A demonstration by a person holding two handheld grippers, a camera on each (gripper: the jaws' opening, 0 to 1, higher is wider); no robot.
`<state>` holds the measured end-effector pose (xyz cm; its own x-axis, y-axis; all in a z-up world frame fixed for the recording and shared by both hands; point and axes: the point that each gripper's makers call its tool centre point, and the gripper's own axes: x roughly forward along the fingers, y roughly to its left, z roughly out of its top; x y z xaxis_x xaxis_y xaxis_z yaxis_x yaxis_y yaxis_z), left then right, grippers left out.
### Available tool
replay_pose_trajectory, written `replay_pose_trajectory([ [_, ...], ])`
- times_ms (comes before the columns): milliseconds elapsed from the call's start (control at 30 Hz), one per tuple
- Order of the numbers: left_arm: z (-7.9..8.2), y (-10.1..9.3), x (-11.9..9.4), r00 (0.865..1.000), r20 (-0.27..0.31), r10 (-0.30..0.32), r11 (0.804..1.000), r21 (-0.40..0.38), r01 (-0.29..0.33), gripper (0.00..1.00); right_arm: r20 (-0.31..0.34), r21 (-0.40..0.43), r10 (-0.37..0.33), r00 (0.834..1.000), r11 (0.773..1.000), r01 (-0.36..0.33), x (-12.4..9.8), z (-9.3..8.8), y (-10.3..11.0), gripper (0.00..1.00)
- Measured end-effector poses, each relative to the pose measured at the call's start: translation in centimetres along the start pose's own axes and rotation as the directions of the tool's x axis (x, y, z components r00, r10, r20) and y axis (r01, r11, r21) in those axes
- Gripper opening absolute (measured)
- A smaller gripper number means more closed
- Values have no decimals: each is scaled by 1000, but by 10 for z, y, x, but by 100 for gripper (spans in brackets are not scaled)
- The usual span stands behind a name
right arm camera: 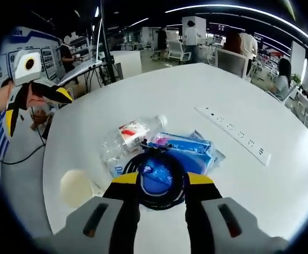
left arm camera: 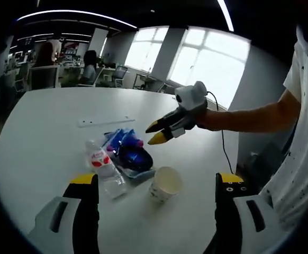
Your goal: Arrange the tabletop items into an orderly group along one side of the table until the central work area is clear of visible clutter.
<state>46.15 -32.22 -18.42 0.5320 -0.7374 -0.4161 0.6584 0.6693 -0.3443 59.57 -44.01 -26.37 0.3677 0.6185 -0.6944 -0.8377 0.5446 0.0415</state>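
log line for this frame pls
left gripper: open, empty, above table | right gripper: jaws around blue round item, not closed | bottle lying flat | cup upright

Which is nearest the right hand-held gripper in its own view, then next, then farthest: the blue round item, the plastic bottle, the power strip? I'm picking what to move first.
1. Blue round item: right at the tips of the right hand-held gripper.
2. Plastic bottle: just beyond, up and to the left, lying on its side.
3. Power strip: farthest, off to the upper right on the table.
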Motion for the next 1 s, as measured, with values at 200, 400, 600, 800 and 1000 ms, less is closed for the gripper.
replay_pose_trajectory([
  [200,-3,6,-1,1000,3,7,1000,-13,-7,93,-22,15,11,1000,1000,-10,15,-5,-5,30],
  [400,-7,12,0,1000,5,14,1000,-27,-13,93,-47,36,17,999,999,-15,30,-12,-11,30],
  [600,-8,16,1,1000,8,16,999,-41,-16,93,-70,47,20,997,999,-16,43,-17,-16,30],
  [800,-9,21,3,1000,10,18,999,-50,-18,93,-94,54,18,995,998,-13,53,-25,-23,29],
  [1000,-11,24,4,1000,12,22,998,-57,-21,93,-118,56,22,993,998,-16,60,-32,-25,27],
])
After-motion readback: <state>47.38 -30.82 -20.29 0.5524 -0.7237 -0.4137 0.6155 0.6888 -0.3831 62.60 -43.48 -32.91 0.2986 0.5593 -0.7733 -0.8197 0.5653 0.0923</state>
